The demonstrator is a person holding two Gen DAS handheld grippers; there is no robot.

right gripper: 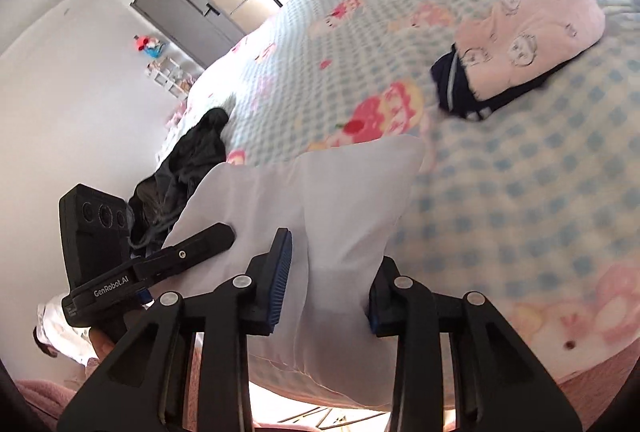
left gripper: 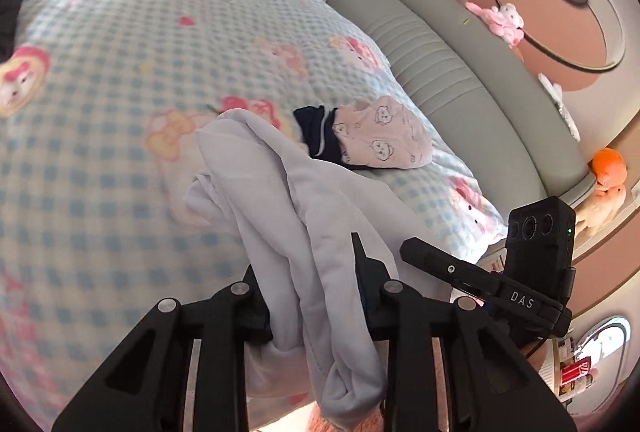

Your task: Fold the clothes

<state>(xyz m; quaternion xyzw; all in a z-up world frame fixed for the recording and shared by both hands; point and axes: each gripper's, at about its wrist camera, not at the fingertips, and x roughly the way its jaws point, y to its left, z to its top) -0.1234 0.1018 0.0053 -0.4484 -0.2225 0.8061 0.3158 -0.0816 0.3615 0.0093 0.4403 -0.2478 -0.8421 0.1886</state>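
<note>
Two black grippers each hold part of one white garment [left gripper: 280, 216] above a bed. In the left wrist view the left gripper [left gripper: 312, 296] sits at 6 o'clock. Its two fingers [left gripper: 370, 272] are pinching a bunched, wrinkly part of the white cloth. The cloth runs up from the fingers toward the middle of the picture, and a loose end hangs down past the fingers at 6 o'clock. In the right wrist view the right gripper [right gripper: 328, 284] is also at 6 o'clock. Its blue pads [right gripper: 282, 264] press on a smoother part of the white garment [right gripper: 320, 200], so it is pinching the cloth too. The other gripper's black body pokes in at 8 o'clock in this view, and at 4 o'clock in the left wrist view. Under the cloth lies the bed cover [left gripper: 120, 80], with blue and white checks and pink cartoon pictures. A folded pile [left gripper: 360, 136] rests on the cover just past the white garment, at about 2 o'clock from the picture's middle in the left view. The pile [right gripper: 524, 44] has a pink top with little drawn faces and a dark blue piece under it. A dark, crumpled garment [right gripper: 188, 168] lies at the bed's edge at 9 o'clock in the right view. A grey padded headboard [left gripper: 452, 64] stands at 2 o'clock in the left view, with small plush toys [left gripper: 504, 18] along it.
</note>
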